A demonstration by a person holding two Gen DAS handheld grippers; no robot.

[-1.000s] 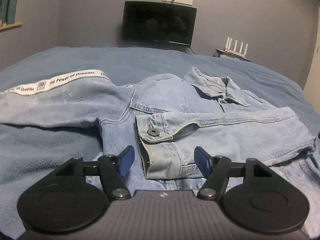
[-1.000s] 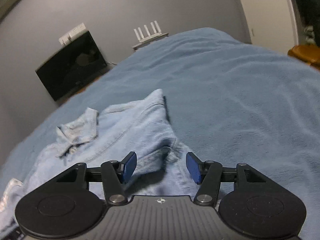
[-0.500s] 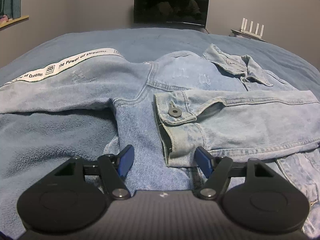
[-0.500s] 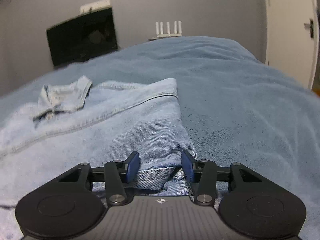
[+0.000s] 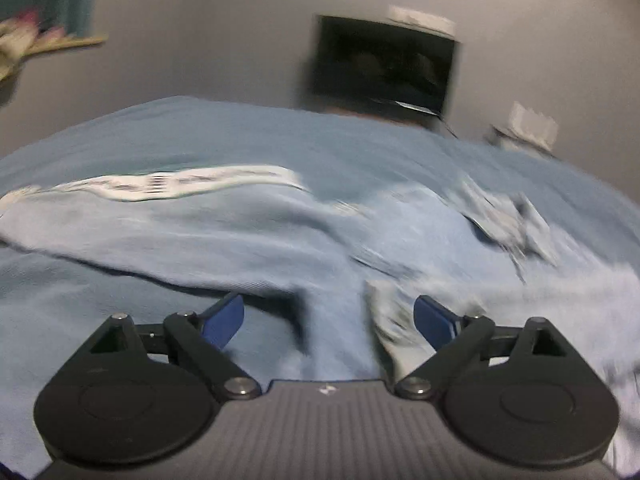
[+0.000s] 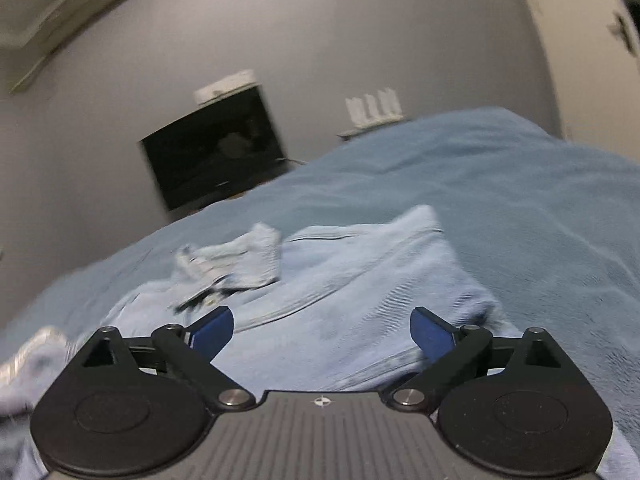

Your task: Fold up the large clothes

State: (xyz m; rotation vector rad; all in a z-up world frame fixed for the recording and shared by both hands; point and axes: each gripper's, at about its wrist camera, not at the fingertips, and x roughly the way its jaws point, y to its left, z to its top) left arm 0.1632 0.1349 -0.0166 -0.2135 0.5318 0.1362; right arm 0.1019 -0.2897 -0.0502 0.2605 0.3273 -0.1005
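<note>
- We see the denim jacket (image 6: 360, 300) spread flat on the blue bed (image 6: 540, 208), its long unfolded sleeve (image 5: 180, 232) stretching left.
- Our left claw (image 5: 328, 320) sits nearer that sleeve, released, its jaws just opened.
- Our right claw (image 6: 322, 330), also just opened, grips nothing.

The jacket (image 5: 280, 236) lies flat on the bed (image 5: 240, 128). One sleeve (image 5: 140, 216) stretches out to the left of the jacket's middle. The other sleeve (image 5: 540, 296) lies folded across the jacket, on top of it. The collar (image 6: 236, 256) sits at the far end of the jacket, on the side toward the wall. Behind the jacket, past the end of the bed, a screen (image 6: 212, 160) stands against the wall. A router (image 6: 374, 110) stands to the right of the screen. In the right wrist view a door (image 6: 580, 40) is far off to the right of the jacket
</note>
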